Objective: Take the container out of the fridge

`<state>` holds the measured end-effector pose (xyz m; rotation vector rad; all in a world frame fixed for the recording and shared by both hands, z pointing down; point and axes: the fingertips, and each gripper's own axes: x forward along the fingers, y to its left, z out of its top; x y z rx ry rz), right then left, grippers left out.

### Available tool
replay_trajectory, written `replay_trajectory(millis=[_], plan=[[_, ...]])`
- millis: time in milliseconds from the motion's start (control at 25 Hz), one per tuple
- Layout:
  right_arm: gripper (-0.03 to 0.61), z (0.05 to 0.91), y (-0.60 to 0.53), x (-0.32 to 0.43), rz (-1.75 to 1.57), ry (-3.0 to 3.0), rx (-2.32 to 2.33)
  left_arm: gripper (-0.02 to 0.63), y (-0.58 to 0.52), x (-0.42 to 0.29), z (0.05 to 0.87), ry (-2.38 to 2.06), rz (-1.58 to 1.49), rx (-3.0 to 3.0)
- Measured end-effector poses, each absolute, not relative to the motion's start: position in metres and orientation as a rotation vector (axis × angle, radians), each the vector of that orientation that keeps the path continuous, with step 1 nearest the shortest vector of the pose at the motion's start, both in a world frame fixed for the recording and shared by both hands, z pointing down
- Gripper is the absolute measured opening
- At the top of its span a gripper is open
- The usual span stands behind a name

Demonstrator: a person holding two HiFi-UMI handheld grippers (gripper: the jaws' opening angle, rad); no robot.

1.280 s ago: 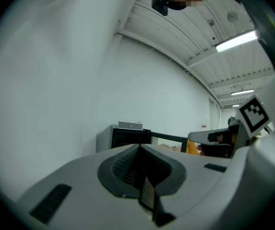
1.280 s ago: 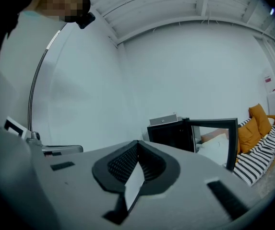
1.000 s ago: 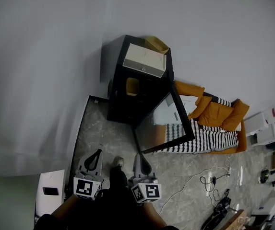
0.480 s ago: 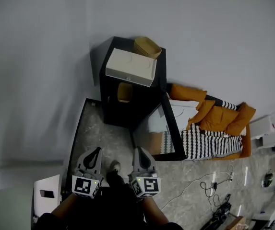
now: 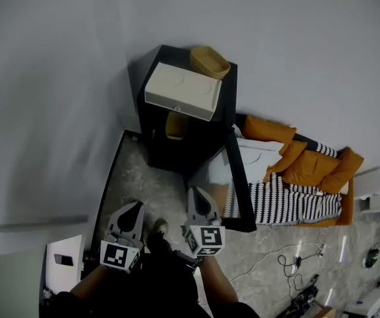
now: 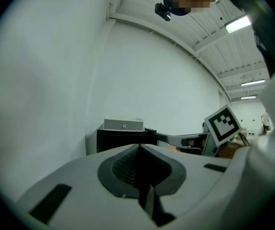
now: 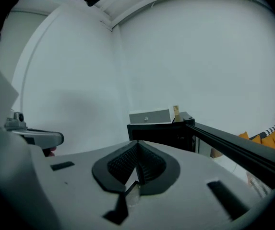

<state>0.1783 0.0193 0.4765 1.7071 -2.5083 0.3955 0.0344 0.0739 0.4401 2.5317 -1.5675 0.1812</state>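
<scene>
A small black fridge [image 5: 176, 141] stands against the white wall, its glass door [image 5: 237, 181] swung open to the right. Inside on a shelf sits a yellow container [image 5: 174, 126]. My left gripper [image 5: 133, 210] and right gripper [image 5: 195, 195] hover side by side over the floor, well short of the fridge, both shut with nothing between the jaws. The left gripper view shows its shut left gripper [image 6: 138, 147] aimed at the fridge [image 6: 120, 139]. In the right gripper view the shut right gripper [image 7: 137, 145] points at the fridge [image 7: 159, 135] and its door [image 7: 238, 147].
A white box [image 5: 180, 90] and a woven basket [image 5: 209, 61] rest on top of the fridge. An orange sofa with a striped blanket [image 5: 296, 177] lies right of the door. Cables [image 5: 289, 254] trail on the floor at right. A white device [image 5: 63, 264] sits at left.
The view has shifted slightly towards the fridge. My right gripper has moved a little forward, ahead of the left one. Both stay shut.
</scene>
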Motion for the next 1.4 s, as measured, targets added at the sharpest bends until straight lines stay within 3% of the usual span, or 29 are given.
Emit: replay_trajectory(millis=[840,1400], plan=[[0.000,0.540,-0.110,0.139,0.238,-2.395,1.492,0.005,-0.050,0.016,0.471,-1.494,0.147,2.503],[0.003,0.654,-0.204,0.119,0.010,-2.136,1.224,0.005,-0.131,0.009,0.489,-1.431,0.134,2.477]])
